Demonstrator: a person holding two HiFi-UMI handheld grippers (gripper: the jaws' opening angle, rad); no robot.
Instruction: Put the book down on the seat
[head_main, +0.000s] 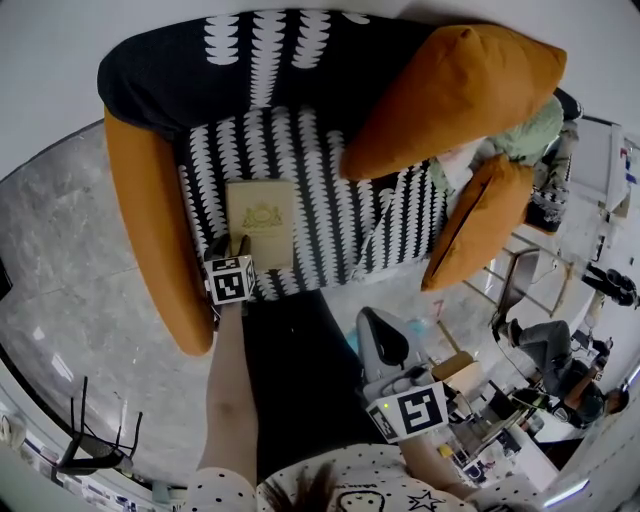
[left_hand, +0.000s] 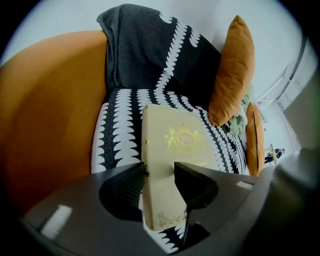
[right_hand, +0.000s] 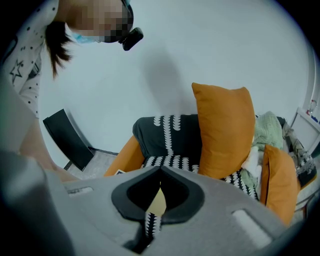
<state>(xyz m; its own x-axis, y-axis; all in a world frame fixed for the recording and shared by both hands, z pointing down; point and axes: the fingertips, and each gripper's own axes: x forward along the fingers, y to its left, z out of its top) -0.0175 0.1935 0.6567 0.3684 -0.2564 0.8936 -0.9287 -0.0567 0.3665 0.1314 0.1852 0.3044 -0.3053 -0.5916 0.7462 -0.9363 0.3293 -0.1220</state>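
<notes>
Left gripper (left_hand: 159, 167) over cream book (left_hand: 165, 125) (gold crest, lettering unreadable) on seat (left_hand: 117, 135).

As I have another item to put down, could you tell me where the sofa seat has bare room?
Bare patterned black-and-white seat lies between the cream gold-crested book and the large orange cushion. Crowded: the right end, with a second orange cushion and green cloth.

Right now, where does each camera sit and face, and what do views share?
Head view: head-mounted, steeply down at book on seat; forearm, left hand-held gripper, right hand-held gripper show.
Left gripper view: on left hand-held gripper, along its parted jaws at book.
Right gripper view: on right hand-held gripper, toward orange cushion; sleeve shows.
All share the seat.
</notes>
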